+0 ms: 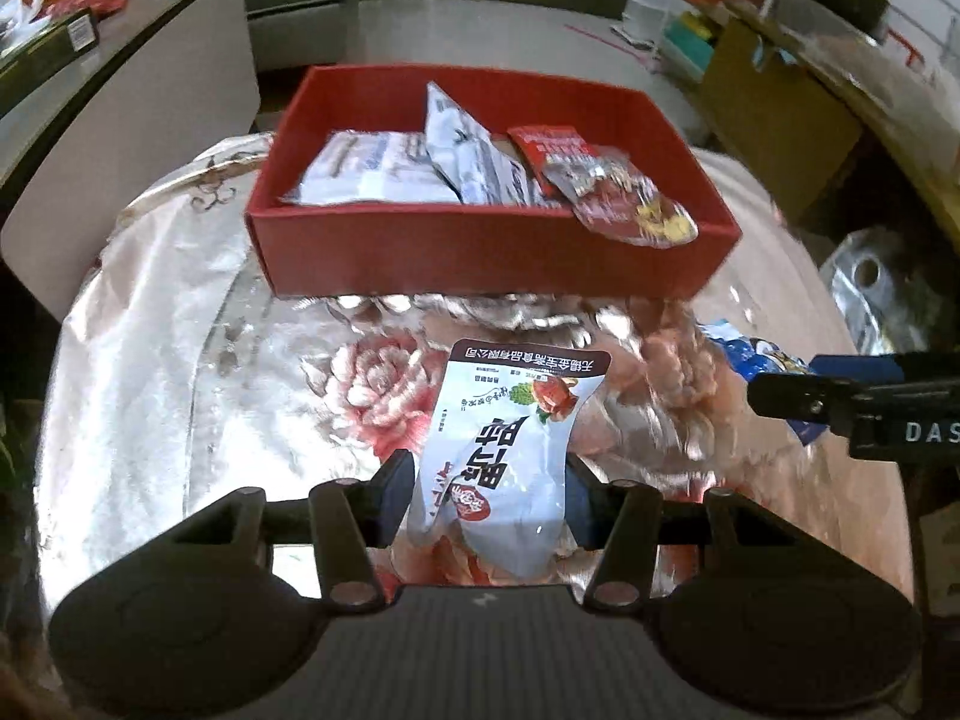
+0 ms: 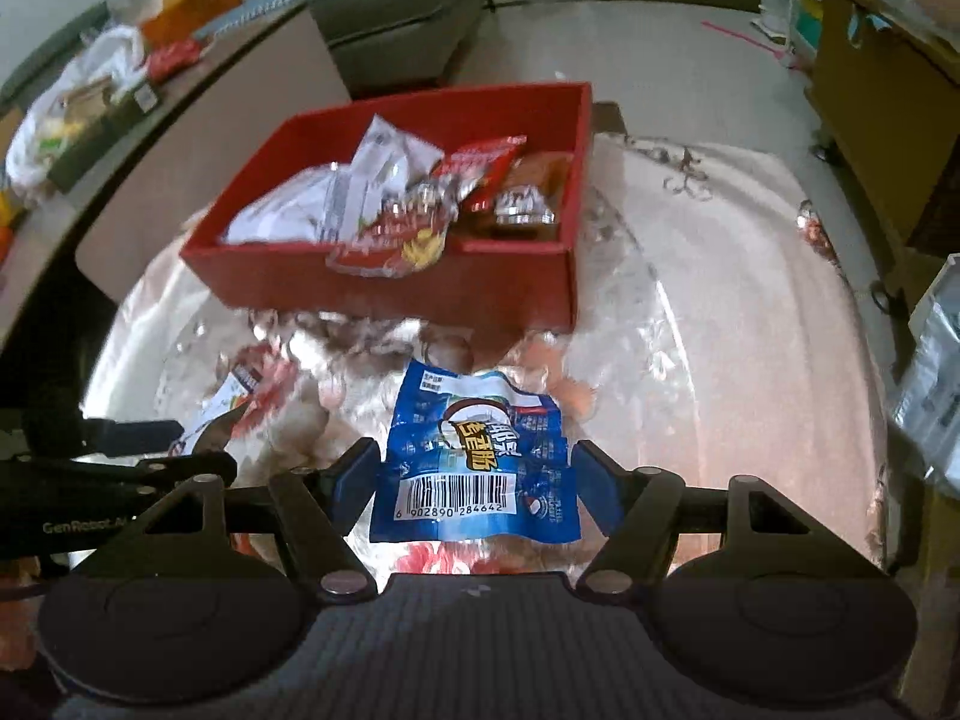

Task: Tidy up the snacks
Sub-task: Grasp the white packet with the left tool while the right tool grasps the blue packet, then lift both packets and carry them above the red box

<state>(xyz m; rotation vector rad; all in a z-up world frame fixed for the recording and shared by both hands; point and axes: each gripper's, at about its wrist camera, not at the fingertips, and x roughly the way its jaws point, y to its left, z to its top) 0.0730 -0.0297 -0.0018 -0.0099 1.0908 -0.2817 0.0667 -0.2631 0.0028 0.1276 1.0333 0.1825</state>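
Observation:
A red box (image 1: 480, 252) stands at the far side of the floral table and holds several snack packets, white and red ones; it also shows in the right wrist view (image 2: 420, 294). My left gripper (image 1: 489, 492) is shut on a white snack packet (image 1: 504, 456) with black characters, above the tablecloth in front of the box. My right gripper (image 2: 474, 474) is shut on a blue snack packet (image 2: 474, 456) with a barcode, also in front of the box. The right gripper shows at the right edge of the left wrist view (image 1: 840, 408).
The table has a shiny floral cloth (image 1: 180, 360) under clear plastic. A counter with bags and boxes (image 2: 90, 102) runs along the left. A sofa (image 2: 396, 12) stands behind. Wooden furniture (image 2: 870, 96) and a silver bag (image 1: 882, 282) are at the right.

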